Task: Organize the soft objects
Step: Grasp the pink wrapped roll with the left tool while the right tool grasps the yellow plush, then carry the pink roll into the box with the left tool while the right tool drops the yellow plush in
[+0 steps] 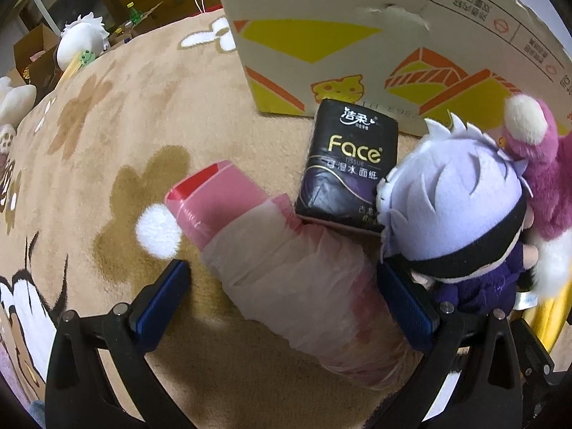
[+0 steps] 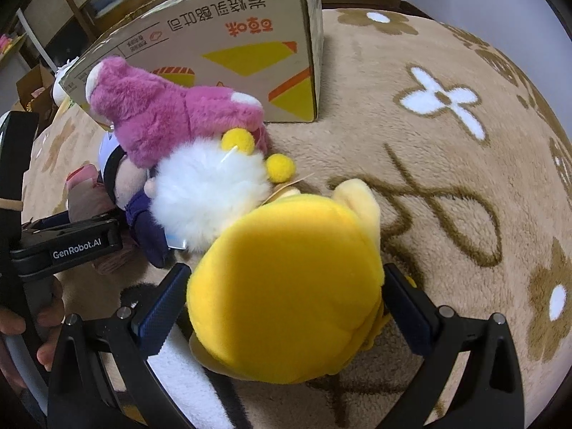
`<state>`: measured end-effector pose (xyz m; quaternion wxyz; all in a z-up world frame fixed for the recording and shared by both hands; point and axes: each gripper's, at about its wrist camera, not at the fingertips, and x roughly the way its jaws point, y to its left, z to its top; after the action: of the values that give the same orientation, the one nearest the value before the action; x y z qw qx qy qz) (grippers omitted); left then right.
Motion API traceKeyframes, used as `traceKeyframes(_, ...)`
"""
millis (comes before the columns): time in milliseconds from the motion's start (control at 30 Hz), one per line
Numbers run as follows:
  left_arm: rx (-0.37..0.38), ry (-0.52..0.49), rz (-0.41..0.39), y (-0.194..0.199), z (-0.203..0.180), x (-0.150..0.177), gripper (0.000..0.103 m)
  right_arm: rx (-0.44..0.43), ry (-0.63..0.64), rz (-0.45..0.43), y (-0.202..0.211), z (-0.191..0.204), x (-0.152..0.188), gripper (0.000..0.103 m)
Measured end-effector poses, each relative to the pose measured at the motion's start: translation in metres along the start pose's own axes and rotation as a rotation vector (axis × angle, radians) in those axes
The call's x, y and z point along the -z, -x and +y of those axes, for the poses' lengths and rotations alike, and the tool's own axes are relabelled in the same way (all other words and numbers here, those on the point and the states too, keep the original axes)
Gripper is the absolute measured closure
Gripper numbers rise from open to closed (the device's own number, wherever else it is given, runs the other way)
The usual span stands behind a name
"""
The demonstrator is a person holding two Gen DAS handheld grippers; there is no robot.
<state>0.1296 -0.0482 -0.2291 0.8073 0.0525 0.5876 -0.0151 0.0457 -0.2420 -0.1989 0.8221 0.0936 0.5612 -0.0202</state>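
Note:
My left gripper (image 1: 286,279) is open, its fingers on either side of a pink plastic-wrapped roll (image 1: 286,271) lying on the flowered blanket (image 1: 107,150). A black Face tissue pack (image 1: 348,164) lies just beyond the roll. A lavender-haired doll (image 1: 461,211) and a pink plush bear (image 1: 547,178) lie to the right. My right gripper (image 2: 286,289) is open around a yellow plush toy (image 2: 286,293); whether the pads touch it is unclear. The pink bear (image 2: 164,114) and a white fluffy plush (image 2: 211,186) lie beyond it.
A large cardboard box (image 1: 357,35) stands at the back, also in the right wrist view (image 2: 232,46). A white plush (image 1: 80,41) sits at the blanket's far left edge. The left gripper's body (image 2: 64,243) shows at the left of the right wrist view.

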Motion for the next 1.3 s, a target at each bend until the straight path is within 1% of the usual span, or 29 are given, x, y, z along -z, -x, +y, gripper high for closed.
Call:
traceKeyframes(67, 0.000, 0.000, 0.008, 0.001, 0.000, 0.000, 0.000, -0.002, 0.001, -0.002, 0.000, -0.001, 0.001, 0.000)
traceKeyframes(100, -0.001, 0.002, 0.013, 0.001, 0.000, 0.001, 0.000, 0.007, 0.003, -0.007, 0.002, -0.001, 0.001, 0.002)
traceKeyframes(133, 0.000, 0.006, 0.016, 0.001, 0.001, 0.002, 0.001, 0.012, 0.007, -0.011, 0.003, -0.002, 0.002, 0.011)
traceKeyframes(233, 0.003, -0.004, 0.019, 0.005, 0.000, 0.004, 0.007, -0.006, -0.002, -0.009, 0.004, -0.007, 0.003, 0.014)
traceKeyframes(333, -0.007, -0.045, 0.014, 0.012, -0.008, 0.007, 0.017, -0.020, -0.008, -0.016, 0.008, -0.010, 0.004, 0.017)
traceKeyframes(400, 0.004, -0.067, 0.013, 0.017, -0.012, 0.008, 0.033, -0.027, -0.017, -0.026, 0.011, -0.012, 0.003, 0.018)
traceKeyframes(433, 0.004, -0.073, 0.012, 0.020, -0.014, 0.008, 0.037, -0.028, -0.024, -0.034, 0.013, -0.014, 0.003, 0.018)
traceKeyframes(500, 0.002, -0.083, 0.008, 0.025, -0.016, 0.011, 0.050, -0.025, -0.032, -0.049, 0.019, -0.019, 0.002, 0.018)
traceKeyframes(533, 0.003, -0.084, 0.007, 0.027, -0.015, 0.012, 0.054, -0.025, -0.038, -0.055, 0.022, -0.020, 0.003, 0.018)
traceKeyframes(567, 0.010, -0.082, 0.008, 0.029, -0.014, 0.014, 0.060, -0.026, -0.050, -0.071, 0.028, -0.022, 0.004, 0.018)
traceKeyframes(700, 0.050, -0.065, -0.007, 0.040, -0.009, 0.015, 0.074, -0.029, -0.088, -0.124, 0.041, -0.033, 0.000, 0.018)
traceKeyframes(767, 0.052, -0.061, -0.016, 0.046, -0.006, 0.015, 0.076, -0.023, -0.098, -0.145, 0.046, -0.036, -0.004, 0.018)
traceKeyframes(900, 0.046, -0.066, -0.067, 0.065, -0.002, 0.017, 0.078, -0.017, -0.102, -0.189, 0.058, -0.036, -0.008, 0.018)
traceKeyframes(1033, 0.055, -0.072, -0.120, 0.088, 0.000, 0.021, 0.078, -0.021, -0.094, -0.235, 0.074, -0.034, -0.011, 0.018)
traceKeyframes(1200, 0.033, -0.089, -0.243, 0.130, -0.002, 0.029, 0.078, -0.038, -0.103, -0.317, 0.104, -0.036, -0.015, 0.018)
traceKeyframes(1300, 0.023, -0.091, -0.344, 0.160, -0.003, 0.030, 0.078, -0.047, -0.099, -0.375, 0.125, -0.034, -0.017, 0.018)
